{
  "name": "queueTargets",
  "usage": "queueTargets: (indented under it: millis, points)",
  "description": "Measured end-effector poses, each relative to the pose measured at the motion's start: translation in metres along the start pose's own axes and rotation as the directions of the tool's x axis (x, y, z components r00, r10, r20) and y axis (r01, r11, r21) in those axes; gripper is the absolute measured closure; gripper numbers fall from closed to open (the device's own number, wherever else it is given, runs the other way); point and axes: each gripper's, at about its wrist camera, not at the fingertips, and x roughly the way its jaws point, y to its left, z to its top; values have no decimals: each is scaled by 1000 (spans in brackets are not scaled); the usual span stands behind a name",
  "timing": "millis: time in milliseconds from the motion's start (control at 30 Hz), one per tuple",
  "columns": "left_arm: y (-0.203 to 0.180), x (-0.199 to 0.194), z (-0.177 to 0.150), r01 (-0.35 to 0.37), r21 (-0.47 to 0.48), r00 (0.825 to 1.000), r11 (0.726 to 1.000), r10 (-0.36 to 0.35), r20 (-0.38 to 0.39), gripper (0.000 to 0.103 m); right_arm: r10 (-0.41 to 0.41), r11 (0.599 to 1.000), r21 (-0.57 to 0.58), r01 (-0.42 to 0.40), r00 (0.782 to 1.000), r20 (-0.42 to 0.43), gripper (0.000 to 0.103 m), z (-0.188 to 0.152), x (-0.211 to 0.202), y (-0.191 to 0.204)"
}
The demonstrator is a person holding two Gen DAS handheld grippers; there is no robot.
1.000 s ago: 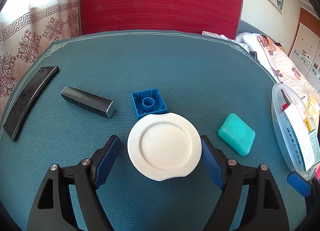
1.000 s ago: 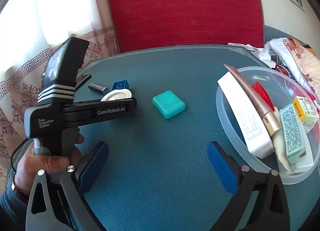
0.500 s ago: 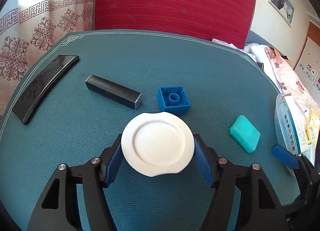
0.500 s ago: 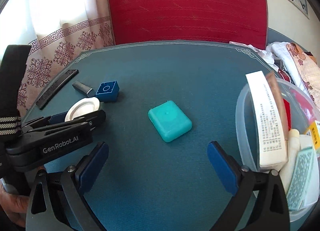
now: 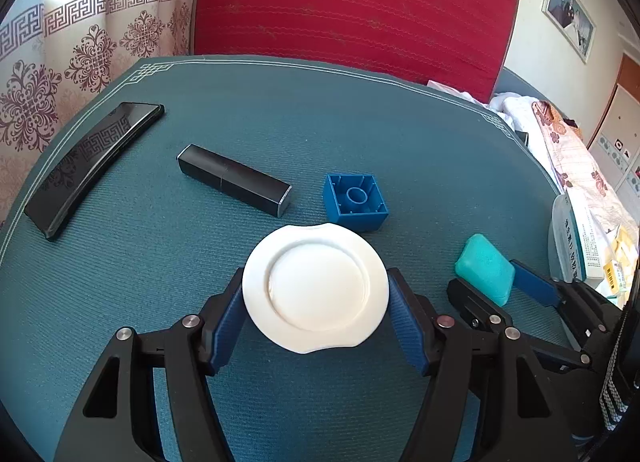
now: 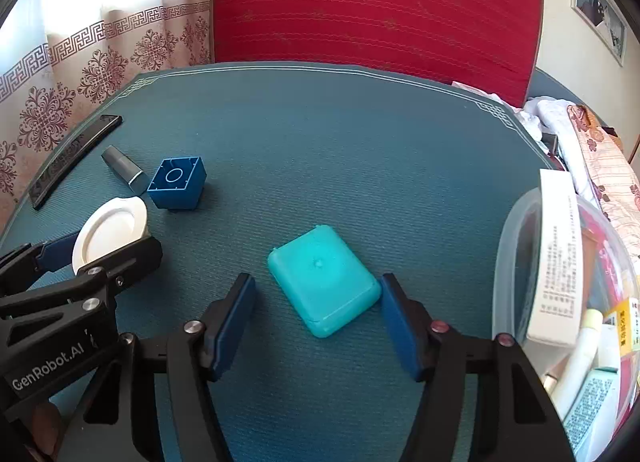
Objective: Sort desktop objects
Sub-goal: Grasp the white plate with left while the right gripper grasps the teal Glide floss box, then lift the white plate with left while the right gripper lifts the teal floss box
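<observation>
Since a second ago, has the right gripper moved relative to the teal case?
Yes. The right gripper has come forward to straddle the teal case, which lay well ahead before, and its jaws have just been closing; the right pad touches the case, the left stands clear.

White plate (image 5: 316,288), teal case (image 6: 323,279), blue block (image 5: 355,201).

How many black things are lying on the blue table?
2. A long curved black case lies near the table's left edge; a black tube lies beside the blue block. None seem hidden.
</observation>
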Motion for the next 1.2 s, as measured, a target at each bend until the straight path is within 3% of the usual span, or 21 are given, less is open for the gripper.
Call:
queueTargets:
  millis: [333,633,967,1200]
  points:
    - [9,-3,2,64,-41,998,997,-65,-9,33,17,1000,-3,-17,1000,3,53,-6,-7,4]
    - [3,-15,5,123,-23,992,992,-123,29,34,72,997,8,-72,997,12,53,-29,-30,12]
    - [6,-19,5,140,-27,989,990,-139,44,34,104,993,51,-107,993,55,54,-47,-62,13]
    - [3,-20,4,132,-14,990,991,-132,43,34,119,991,65,-119,993,2,54,-62,-58,15]
